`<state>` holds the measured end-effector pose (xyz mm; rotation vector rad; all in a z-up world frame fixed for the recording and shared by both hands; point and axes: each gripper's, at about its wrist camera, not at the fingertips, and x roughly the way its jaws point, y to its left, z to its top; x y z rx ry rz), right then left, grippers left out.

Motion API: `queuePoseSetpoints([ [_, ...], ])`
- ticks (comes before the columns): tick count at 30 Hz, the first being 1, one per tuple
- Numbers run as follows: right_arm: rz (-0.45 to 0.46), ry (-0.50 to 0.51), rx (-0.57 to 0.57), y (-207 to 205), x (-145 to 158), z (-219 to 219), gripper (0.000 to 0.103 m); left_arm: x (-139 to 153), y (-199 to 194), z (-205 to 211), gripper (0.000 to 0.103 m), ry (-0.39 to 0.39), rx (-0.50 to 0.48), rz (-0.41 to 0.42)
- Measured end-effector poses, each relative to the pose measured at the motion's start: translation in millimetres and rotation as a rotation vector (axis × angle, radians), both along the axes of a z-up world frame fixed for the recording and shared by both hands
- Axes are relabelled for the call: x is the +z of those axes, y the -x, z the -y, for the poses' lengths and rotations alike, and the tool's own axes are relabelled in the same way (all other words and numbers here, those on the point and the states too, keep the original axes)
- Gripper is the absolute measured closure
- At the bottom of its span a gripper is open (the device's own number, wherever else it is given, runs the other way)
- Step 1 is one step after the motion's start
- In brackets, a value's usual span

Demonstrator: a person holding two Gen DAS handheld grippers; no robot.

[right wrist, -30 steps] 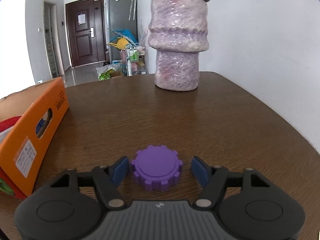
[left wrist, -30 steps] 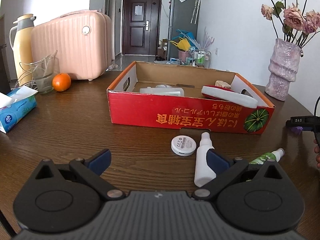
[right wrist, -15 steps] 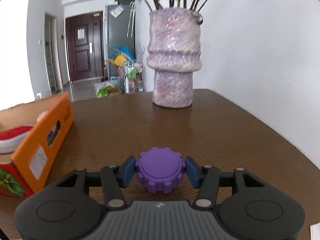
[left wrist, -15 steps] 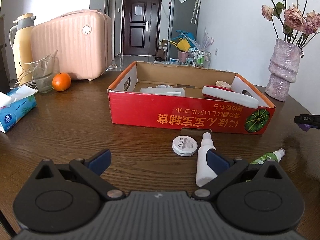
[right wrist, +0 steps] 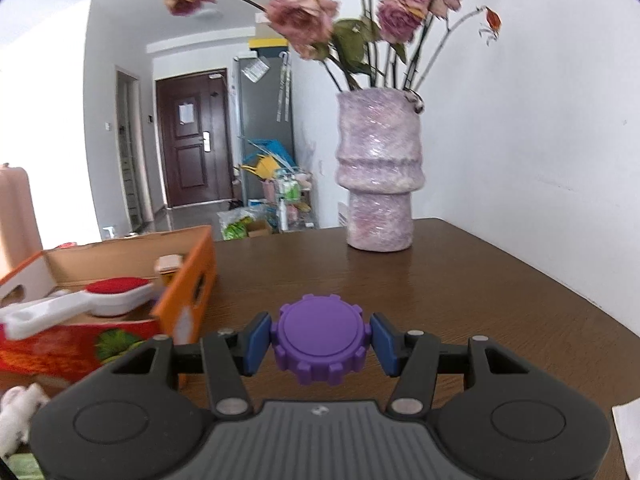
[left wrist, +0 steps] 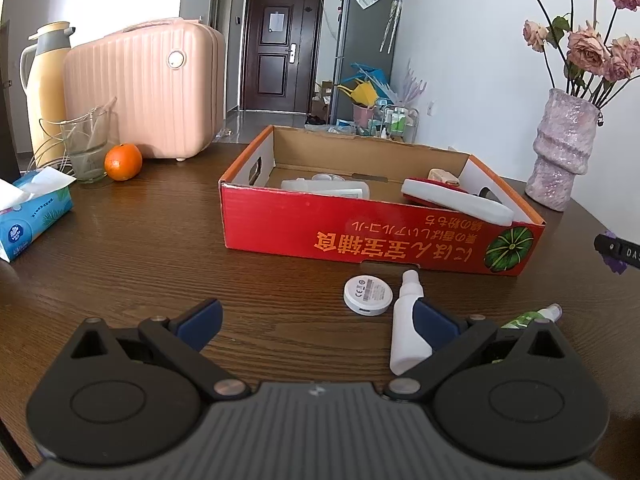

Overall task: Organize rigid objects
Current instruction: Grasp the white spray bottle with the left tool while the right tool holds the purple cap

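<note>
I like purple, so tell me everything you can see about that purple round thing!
The purple knob is a chunky round disc with square teeth around its edge, like a gear, and a smooth flat top. It looks like matte plastic. It lies flat, squeezed between the right gripper's blue fingers, lifted above the brown table.

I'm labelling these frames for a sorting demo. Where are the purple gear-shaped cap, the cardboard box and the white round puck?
purple gear-shaped cap (right wrist: 321,336), right wrist view, flat top face.
cardboard box (left wrist: 360,228), left wrist view, red front wall.
white round puck (left wrist: 367,294), left wrist view, top face.
</note>
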<state>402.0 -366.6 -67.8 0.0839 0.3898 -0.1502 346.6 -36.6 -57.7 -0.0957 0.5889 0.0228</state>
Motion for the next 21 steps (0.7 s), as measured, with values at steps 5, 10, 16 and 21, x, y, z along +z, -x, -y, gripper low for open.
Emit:
queuePoseSetpoints([
  [5, 0.021, -0.001, 0.041, 23.5, 3.5, -20.3, 0.050, 2.3, 4.1, -0.3, 0.000, 0.004, -0.008, 0.007],
  [10, 0.029, -0.004, 0.081, 42.7, 4.0, -37.4, 0.050, 3.5, 6.7, -0.4, 0.000, 0.007, -0.017, 0.006],
  [16, 0.029, -0.015, 0.099, 60.8, 1.8, -50.3, 0.050, 3.8, 9.0, 2.6, 0.000, 0.008, -0.042, 0.001],
  [21, 0.032, -0.019, 0.095, 67.1, 0.9, -52.7, 0.050, 3.8, 11.7, 6.9, 0.000, 0.004, -0.067, 0.000],
])
